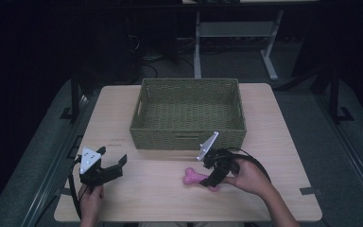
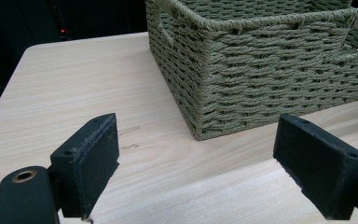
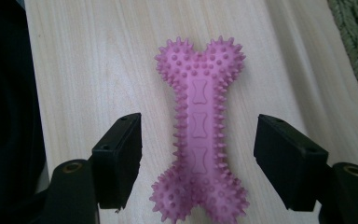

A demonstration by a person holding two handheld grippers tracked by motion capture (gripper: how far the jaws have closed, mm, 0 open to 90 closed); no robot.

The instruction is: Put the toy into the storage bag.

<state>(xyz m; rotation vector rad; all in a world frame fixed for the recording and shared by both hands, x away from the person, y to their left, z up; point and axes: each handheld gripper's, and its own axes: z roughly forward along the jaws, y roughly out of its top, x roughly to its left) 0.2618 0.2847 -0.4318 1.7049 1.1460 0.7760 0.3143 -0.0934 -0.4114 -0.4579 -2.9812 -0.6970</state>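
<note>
Pink and spiky, the bone toy [image 3: 199, 135] is lying on the surface [image 1: 137, 189] before the wicker basket [image 1: 187, 137]; we are straddling it with the right tongs [image 3: 198, 161], still unclamped. Next we are needing to squeeze its shank. Left tongs [image 2: 196, 163] are idling open.

High view looks down; gripper views sit close (sharing the table [image 1: 123, 101]).

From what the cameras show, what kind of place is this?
Probably a lab or recording workspace, not a home: a bare wooden table in a dark room, a metal stand and cables behind it, with a woven basket and pink bone toy laid out.
</note>
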